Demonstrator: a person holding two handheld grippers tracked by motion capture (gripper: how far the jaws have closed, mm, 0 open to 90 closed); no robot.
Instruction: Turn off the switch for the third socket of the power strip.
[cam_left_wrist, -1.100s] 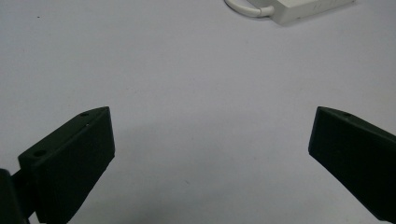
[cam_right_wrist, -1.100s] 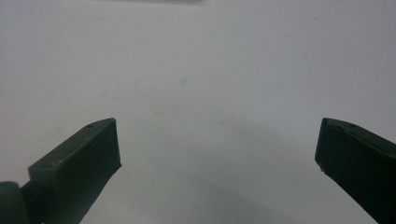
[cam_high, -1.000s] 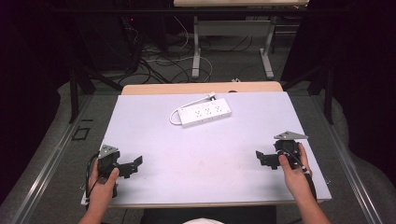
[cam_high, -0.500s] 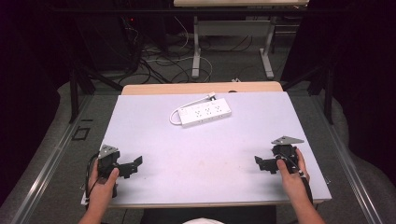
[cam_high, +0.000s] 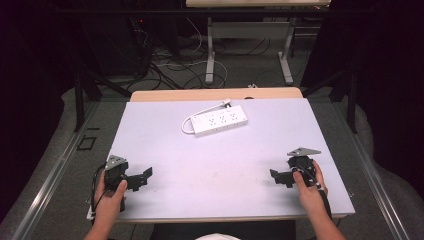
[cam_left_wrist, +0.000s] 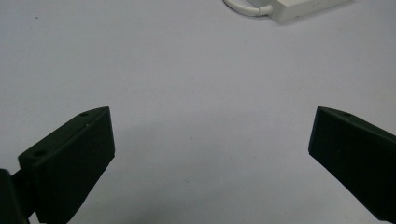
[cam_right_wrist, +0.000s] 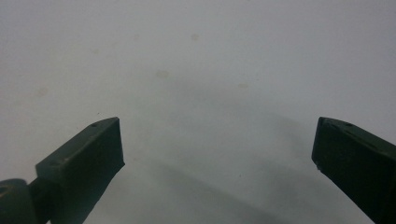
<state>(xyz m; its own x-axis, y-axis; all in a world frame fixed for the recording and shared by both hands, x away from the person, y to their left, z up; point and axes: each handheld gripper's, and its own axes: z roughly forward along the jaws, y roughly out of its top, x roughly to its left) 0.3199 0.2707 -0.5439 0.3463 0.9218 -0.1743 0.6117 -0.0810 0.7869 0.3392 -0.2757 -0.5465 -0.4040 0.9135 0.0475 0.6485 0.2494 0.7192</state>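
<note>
High view first: white power strip (cam_high: 220, 120) lying flat at the far middle of the pale table (cam_high: 165, 145), long axis running left to right and tilted a little, its white cord (cam_high: 189, 123) looped off the left end and the plug (cam_high: 226, 103) tucked just behind the far edge. Nothing touching it. Well apart from both tools.

Near left corner: left gripper (cam_high: 139, 178) held low over the table by the left hand (cam_high: 111, 197), jaws spread wide, gripping nothing. Left gripper view confirms it: bare tabletop between the two black jaws, an end of the strip (cam_left_wrist: 303, 8) with its cord loop peeking in at the far top.

Near right: right gripper (cam_high: 280, 177) in the right hand (cam_high: 310, 186), jaws likewise wide apart and empty; right gripper view gives only pale surface with faint stains between them.

For the reach itself, judged from this layout: travel far and inward, staying above the table to avoid scraping. Approach across the strip's short width, not its length, since wide-open jaws look better suited to spanning the narrow side. Aim for the body's middle rather than the cord end, so the loop stays out of the bite. Close squarely on the side walls, level, to keep the smooth casing from squirting out.
</note>
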